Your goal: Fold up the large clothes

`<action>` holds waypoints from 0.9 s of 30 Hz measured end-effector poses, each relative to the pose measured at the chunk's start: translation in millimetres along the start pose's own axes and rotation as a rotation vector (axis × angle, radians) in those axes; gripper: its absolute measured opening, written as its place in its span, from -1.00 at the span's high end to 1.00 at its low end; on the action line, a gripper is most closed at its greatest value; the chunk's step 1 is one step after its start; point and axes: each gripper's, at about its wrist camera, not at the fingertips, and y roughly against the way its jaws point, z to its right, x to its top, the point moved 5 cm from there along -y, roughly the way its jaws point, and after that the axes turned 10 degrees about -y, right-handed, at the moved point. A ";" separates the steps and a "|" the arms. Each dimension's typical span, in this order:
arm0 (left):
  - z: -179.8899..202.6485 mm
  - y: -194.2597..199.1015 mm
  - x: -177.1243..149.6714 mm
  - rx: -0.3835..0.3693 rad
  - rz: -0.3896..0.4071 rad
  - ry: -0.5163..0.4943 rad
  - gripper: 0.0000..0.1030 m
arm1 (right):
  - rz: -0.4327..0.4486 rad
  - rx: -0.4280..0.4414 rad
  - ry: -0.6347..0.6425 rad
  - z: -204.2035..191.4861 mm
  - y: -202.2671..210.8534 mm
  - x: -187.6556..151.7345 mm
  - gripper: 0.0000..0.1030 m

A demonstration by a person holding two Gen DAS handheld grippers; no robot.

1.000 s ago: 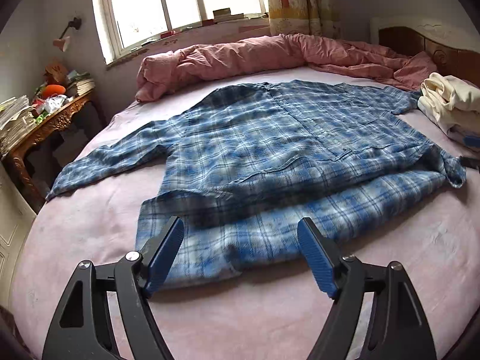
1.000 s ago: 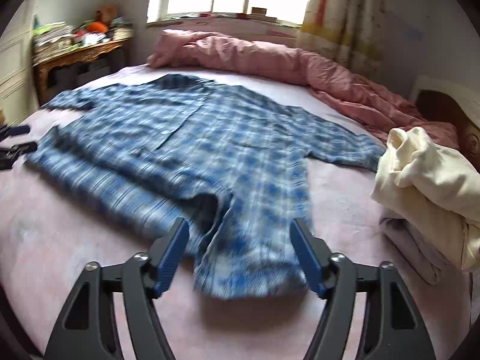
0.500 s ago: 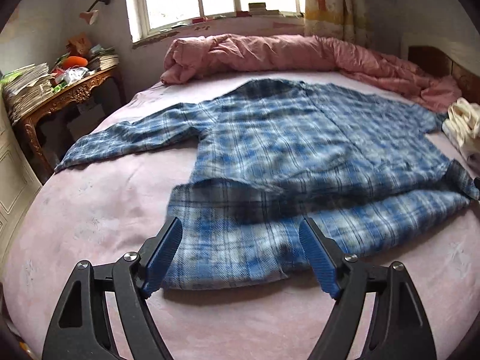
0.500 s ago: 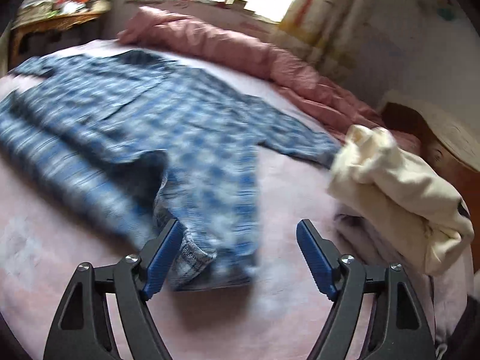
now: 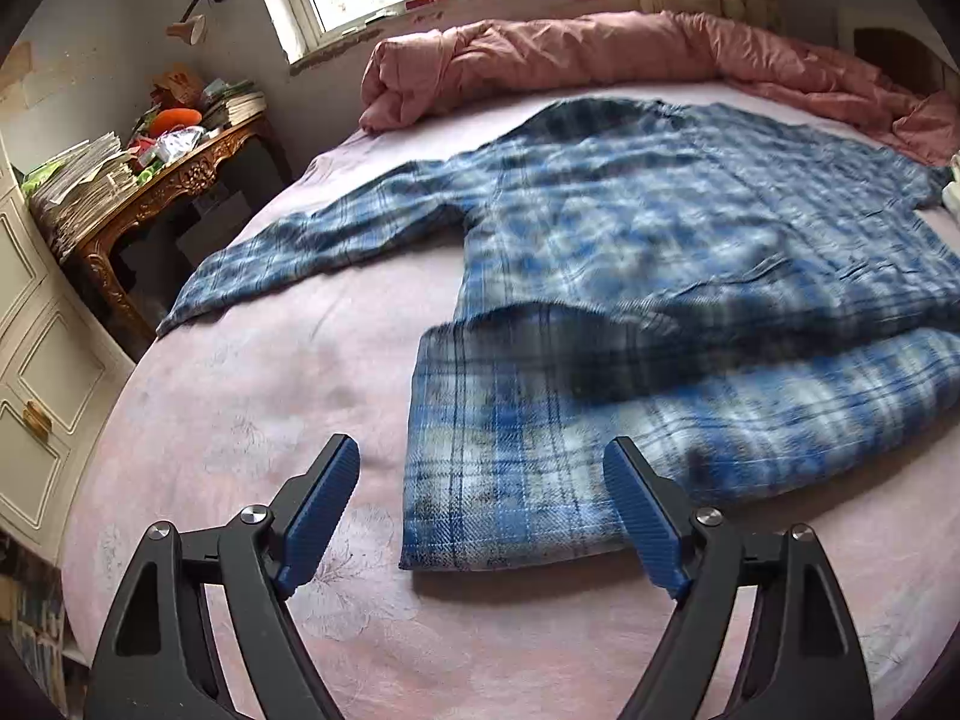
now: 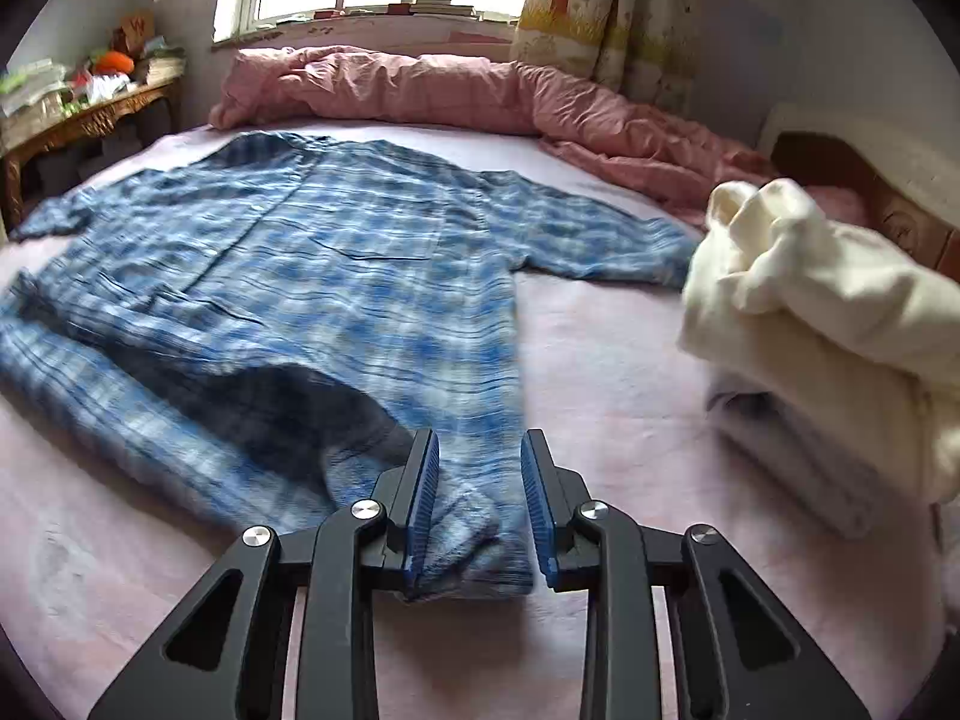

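Left wrist view: the blue plaid shirt (image 5: 660, 252) lies spread on the pink bed sheet (image 5: 252, 408), collar toward the window, one sleeve stretched out toward the carved wooden bench (image 5: 174, 180) at the bedside. The lower part of the shirt is folded up, so that a doubled hem band lies nearest the camera. The left gripper (image 5: 480, 507) stands wide apart, empty, with the near corner of the hem lying between its blue pads (image 5: 318, 510); neither pad touches the cloth. The bench carries stacked papers and small clutter. A rolled pink quilt (image 5: 570, 60) lies along the far edge of the bed under the window.

Right wrist view: the right gripper (image 6: 479, 507) is at the opposite corner of the hem. Its jaws have just been closing, and the bunched hem corner of the shirt (image 6: 336, 276) sits between them. The left-hand pad presses against the cloth; on the right-hand side the cloth edge reaches the pad, but firm contact there cannot be confirmed. The fabric near the gripper is blurred. A cream garment (image 6: 828, 312) lies piled on folded pale cloth at the right of the bed, apart from the shirt body and close to the end of its other sleeve. The quilt (image 6: 480, 96) runs behind the shirt to the dark headboard (image 6: 870, 198).
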 end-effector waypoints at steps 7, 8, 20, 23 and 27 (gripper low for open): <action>-4.0 7.1 -0.4 0.015 0.022 0.006 -0.60 | 0.096 0.078 -0.112 11.1 47.8 -1.3 -0.04; -5.9 12.2 0.4 0.029 0.041 0.010 -0.60 | 0.100 0.085 -0.119 11.9 51.0 -1.6 -0.15; -25.8 18.7 1.1 -0.028 0.063 0.134 -0.60 | 0.039 0.033 -0.045 -3.3 37.1 -28.9 0.25; -29.3 24.0 1.6 0.025 0.086 0.158 -0.60 | 0.052 0.073 -0.073 0.6 30.0 -16.3 0.88; -37.4 20.6 -0.3 0.028 0.078 0.189 -0.60 | 0.081 0.016 -0.091 8.7 13.1 9.4 0.93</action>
